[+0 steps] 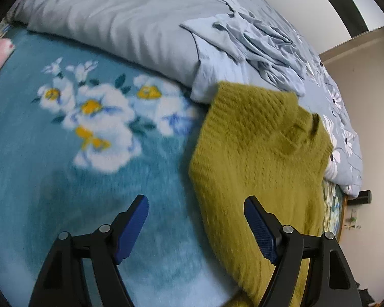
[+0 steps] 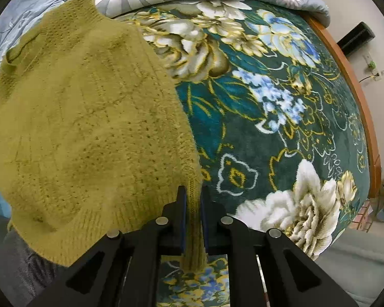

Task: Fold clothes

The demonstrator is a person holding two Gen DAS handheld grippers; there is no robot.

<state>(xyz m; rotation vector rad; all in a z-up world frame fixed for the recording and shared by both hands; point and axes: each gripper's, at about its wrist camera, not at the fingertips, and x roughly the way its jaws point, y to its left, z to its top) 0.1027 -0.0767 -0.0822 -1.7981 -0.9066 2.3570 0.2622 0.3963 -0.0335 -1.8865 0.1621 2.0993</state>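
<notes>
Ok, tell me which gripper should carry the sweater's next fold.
Right. The right gripper is already shut on the hem corner of the olive knit sweater, so it can probably lift it over. The left gripper is open above the blue floral blanket, holding nothing.

One sweater [image 2: 84, 128] — two blankets [image 1: 64, 153], one quilt [image 1: 115, 20]

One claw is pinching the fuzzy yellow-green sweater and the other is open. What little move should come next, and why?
Probably the open left gripper should slide right and close on the near edge of the mustard-green knitted sweater. The right gripper already pinches the sweater's ribbed hem corner, while the left one holds nothing and hovers half over the teal flowered blanket. Two held corners would let the sweater fold evenly.
</notes>
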